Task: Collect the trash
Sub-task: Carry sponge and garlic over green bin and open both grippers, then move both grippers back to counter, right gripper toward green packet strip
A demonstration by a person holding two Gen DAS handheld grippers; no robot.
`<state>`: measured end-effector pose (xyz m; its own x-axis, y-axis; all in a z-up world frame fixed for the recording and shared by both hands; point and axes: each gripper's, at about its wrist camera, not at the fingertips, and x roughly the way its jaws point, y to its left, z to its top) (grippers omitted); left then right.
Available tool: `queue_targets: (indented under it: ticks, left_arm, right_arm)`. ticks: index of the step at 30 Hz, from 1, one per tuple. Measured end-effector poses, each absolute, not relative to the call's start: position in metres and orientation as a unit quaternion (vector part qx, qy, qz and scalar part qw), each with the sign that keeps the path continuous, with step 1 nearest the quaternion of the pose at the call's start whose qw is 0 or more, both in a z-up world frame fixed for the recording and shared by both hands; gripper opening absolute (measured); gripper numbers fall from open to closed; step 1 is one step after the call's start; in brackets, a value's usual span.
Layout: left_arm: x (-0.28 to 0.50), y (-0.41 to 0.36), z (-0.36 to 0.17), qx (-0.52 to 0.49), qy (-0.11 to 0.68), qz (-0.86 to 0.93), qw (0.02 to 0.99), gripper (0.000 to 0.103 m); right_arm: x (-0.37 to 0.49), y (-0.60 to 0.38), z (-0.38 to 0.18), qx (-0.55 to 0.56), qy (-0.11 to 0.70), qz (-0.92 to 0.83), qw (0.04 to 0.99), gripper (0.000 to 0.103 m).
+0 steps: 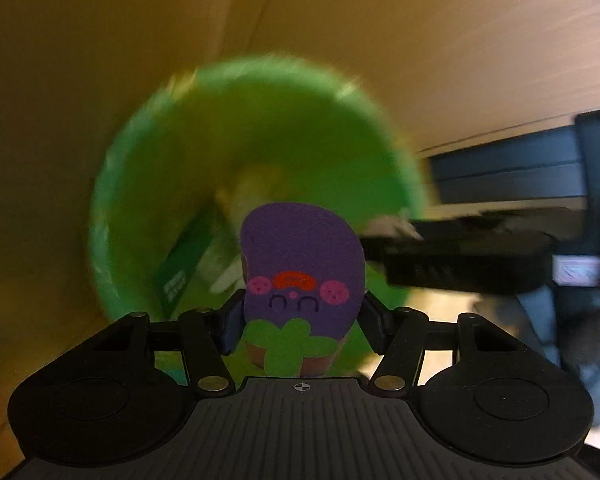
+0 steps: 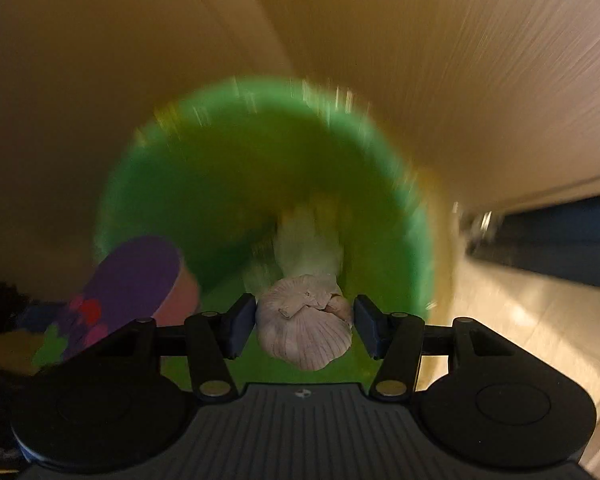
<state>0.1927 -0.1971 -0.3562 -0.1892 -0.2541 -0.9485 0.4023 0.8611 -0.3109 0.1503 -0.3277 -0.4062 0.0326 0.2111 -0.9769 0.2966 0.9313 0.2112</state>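
Above the green bin: left gripper with jaws pinching a purple eggplant-shaped sponge, right gripper with jaws pinching a garlic bulb, blurred scraps inside the bin, a green packet against its wall.

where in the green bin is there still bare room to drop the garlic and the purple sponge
The green bin looks bare along its far wall and left inner side. It is crowded at the bottom centre, where a green packet and pale blurred scraps lie. Above the rim, the left tongs with the purple sponge and the right tongs with the garlic sit close together.
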Motion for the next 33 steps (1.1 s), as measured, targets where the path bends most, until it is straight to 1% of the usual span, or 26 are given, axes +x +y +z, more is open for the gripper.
queue_targets:
  ticks: [4,7,10,15,19,23,26,29,31,33]
  left_arm:
    - [0.185,-0.192,-0.406,0.073,0.748,-0.221,0.622,0.064]
    - [0.18,-0.182,-0.423,0.056,0.754,-0.222,0.615,0.064]
    - [0.179,-0.169,-0.425,0.006,0.757,-0.213,0.618,0.064]
    - [0.179,-0.169,-0.413,0.035,0.74,-0.209,0.638,0.063]
    - [0.183,-0.165,-0.386,0.027,0.699,-0.244,0.672,0.062]
    - [0.18,-0.165,-0.356,0.06,0.655,-0.267,0.705,0.062]
    - [0.176,-0.164,-0.327,0.071,0.625,-0.29,0.721,0.061]
    - [0.178,-0.167,-0.31,0.085,0.627,-0.302,0.713,0.061]
    - [0.177,-0.169,-0.293,0.078,0.618,-0.32,0.714,0.061]
    - [0.179,-0.168,-0.264,0.058,0.596,-0.342,0.725,0.061]
  right_arm:
    - [0.15,-0.316,-0.465,0.18,0.744,-0.031,0.643,0.054]
    - [0.151,-0.306,-0.487,0.161,0.764,-0.02,0.625,0.055]
    - [0.153,-0.298,-0.489,0.154,0.766,-0.002,0.624,0.055]
    - [0.161,-0.305,-0.475,0.159,0.758,-0.001,0.633,0.057]
    - [0.162,-0.32,-0.452,0.163,0.745,-0.026,0.646,0.057]
    - [0.158,-0.344,-0.424,0.182,0.726,-0.072,0.659,0.057]
    - [0.154,-0.358,-0.386,0.186,0.693,-0.092,0.69,0.057]
    - [0.149,-0.367,-0.352,0.183,0.668,-0.105,0.713,0.057]
    - [0.147,-0.369,-0.325,0.178,0.647,-0.112,0.733,0.057]
    - [0.145,-0.368,-0.293,0.168,0.615,-0.114,0.762,0.057]
